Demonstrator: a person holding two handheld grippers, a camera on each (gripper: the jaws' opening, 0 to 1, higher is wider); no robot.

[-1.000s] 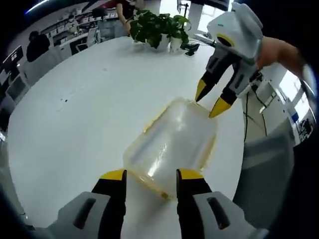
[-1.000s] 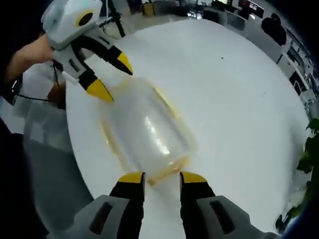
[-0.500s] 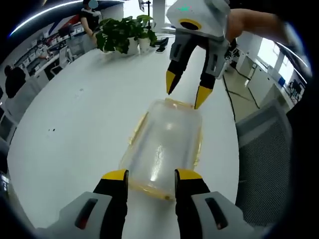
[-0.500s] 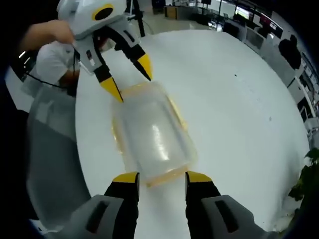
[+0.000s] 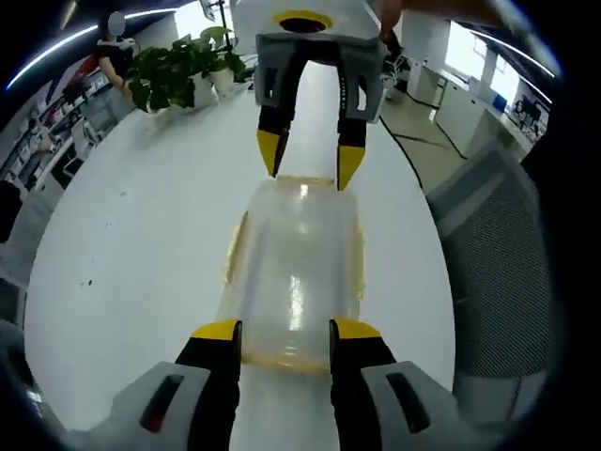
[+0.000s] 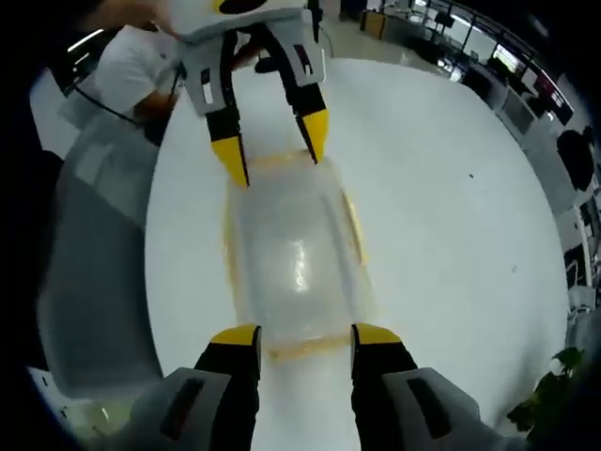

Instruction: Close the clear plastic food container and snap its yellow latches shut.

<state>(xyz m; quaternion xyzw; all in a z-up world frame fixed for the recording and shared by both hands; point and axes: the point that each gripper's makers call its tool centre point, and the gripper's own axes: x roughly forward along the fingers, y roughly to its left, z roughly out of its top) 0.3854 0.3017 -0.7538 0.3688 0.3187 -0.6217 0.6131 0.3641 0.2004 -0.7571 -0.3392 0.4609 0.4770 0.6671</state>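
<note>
No readable writing on container from where I sit. It lies lengthwise on white table, lid on, yellow rim showing. My left gripper parted wide at near end, holding nothing; right gripper likewise at opposite end. Since half second ago both swung square, head-on. Potted plant far off; mesh chair beside table.

Clear container with yellow latches on a white table.
</note>
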